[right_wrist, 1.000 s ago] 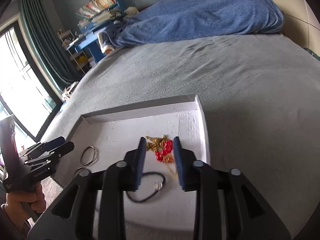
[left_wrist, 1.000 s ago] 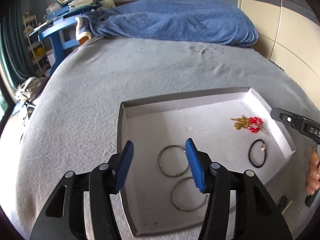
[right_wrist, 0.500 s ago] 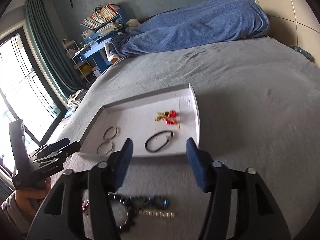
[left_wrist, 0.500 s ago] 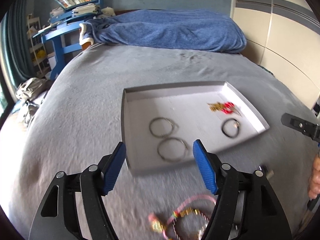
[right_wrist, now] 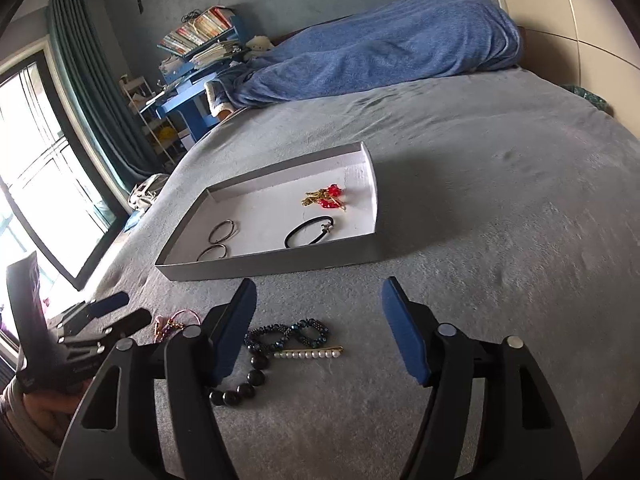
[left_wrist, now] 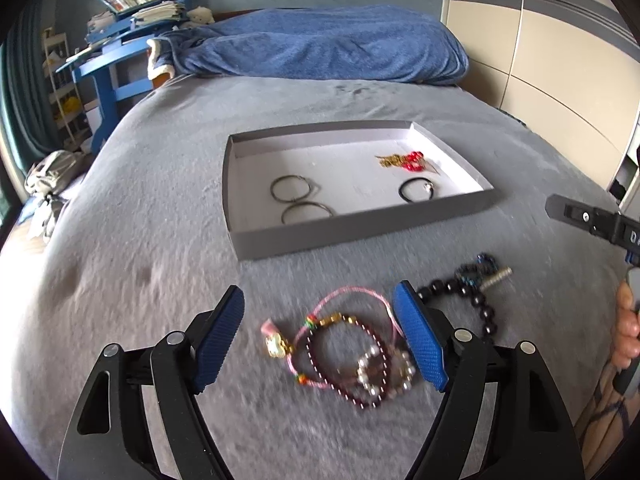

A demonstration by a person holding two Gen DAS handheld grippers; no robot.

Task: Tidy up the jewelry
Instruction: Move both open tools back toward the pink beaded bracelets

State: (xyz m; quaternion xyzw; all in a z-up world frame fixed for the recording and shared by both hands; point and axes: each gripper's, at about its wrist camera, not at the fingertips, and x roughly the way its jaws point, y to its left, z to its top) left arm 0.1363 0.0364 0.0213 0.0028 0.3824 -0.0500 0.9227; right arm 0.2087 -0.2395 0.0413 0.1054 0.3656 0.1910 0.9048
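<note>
A grey tray [left_wrist: 352,228] [right_wrist: 280,266] lies on the grey bed. It holds two metal rings [left_wrist: 294,188] [right_wrist: 222,232], a black hair tie [left_wrist: 416,191] [right_wrist: 308,232] and red-and-gold earrings [left_wrist: 402,160] [right_wrist: 324,197]. In front of the tray lie a pink cord bracelet [left_wrist: 340,300], dark red and pearl bead bracelets [left_wrist: 368,364], a black bead bracelet [left_wrist: 476,300] [right_wrist: 246,380], a dark blue beaded piece [right_wrist: 288,330] and a pearl hair pin [right_wrist: 308,354]. My left gripper [left_wrist: 320,336] is open above the bracelets. My right gripper [right_wrist: 320,328] is open above the blue piece and pin.
A blue blanket [left_wrist: 320,48] lies at the bed's far end. A blue desk with books [left_wrist: 120,52] stands at the far left, beside a curtained window [right_wrist: 48,184]. Cupboard doors [left_wrist: 540,60] line the right side.
Both grippers have pulled back from over the tray toward the bed's near side and opened wider. The loose bracelets and hair pin have come into view beneath them.
</note>
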